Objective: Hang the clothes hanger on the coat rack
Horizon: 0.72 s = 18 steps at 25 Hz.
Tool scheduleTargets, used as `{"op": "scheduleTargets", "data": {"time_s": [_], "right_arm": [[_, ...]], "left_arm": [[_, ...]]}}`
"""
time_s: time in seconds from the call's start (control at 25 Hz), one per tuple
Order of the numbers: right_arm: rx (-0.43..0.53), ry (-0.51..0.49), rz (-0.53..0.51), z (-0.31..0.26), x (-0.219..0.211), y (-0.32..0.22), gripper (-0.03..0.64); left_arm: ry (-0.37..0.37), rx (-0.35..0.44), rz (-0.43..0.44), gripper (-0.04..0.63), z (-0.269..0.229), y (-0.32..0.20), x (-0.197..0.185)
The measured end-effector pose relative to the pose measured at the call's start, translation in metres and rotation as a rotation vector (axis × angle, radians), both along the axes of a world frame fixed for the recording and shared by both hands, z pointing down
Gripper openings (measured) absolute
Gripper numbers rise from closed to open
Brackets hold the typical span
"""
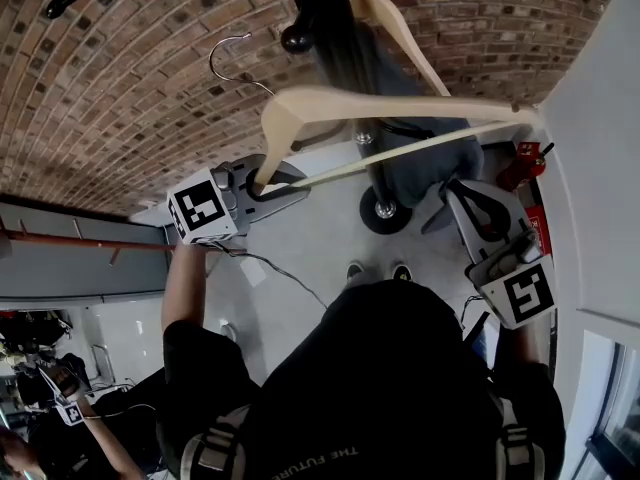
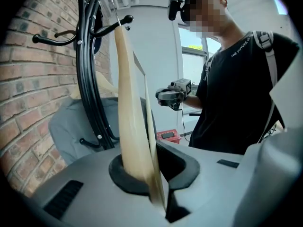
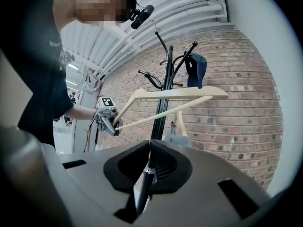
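A pale wooden clothes hanger [image 1: 400, 103] with a metal hook [image 1: 228, 53] is held up in front of the black coat rack [image 1: 335, 28]. My left gripper [image 1: 265, 188] is shut on the hanger's left end, where shoulder and crossbar meet. In the left gripper view the hanger [image 2: 130, 103] rises from between the jaws of my left gripper [image 2: 151, 183], beside the rack [image 2: 87, 79]. My right gripper [image 1: 455, 190] hangs at the right, shut and empty, apart from the hanger. From the right gripper view [image 3: 149, 150] the hanger [image 3: 170, 94] crosses the rack pole [image 3: 163, 93].
A second wooden hanger [image 1: 400, 28] with a grey garment [image 1: 430, 158] hangs on the rack. The rack's round base [image 1: 385, 210] stands on the floor by my feet. A brick wall [image 1: 120, 88] lies behind. A red fire extinguisher [image 1: 520, 163] sits at the right wall.
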State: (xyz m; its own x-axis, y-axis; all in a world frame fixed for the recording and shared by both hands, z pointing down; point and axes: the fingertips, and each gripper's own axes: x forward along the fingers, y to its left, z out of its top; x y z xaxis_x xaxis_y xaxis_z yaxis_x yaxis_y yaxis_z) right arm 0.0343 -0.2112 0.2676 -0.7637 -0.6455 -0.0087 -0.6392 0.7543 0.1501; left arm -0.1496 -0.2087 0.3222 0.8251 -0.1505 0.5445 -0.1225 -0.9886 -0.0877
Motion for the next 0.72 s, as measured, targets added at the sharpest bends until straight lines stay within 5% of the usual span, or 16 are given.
{"op": "scheduleTargets", "data": {"time_s": [0.72], "right_arm": [[0.008, 0.002, 0.053, 0.000, 0.023, 0.000, 0.021]], "left_arm": [[-0.141, -0.015, 0.073, 0.044, -0.009, -0.037, 0.011]]}}
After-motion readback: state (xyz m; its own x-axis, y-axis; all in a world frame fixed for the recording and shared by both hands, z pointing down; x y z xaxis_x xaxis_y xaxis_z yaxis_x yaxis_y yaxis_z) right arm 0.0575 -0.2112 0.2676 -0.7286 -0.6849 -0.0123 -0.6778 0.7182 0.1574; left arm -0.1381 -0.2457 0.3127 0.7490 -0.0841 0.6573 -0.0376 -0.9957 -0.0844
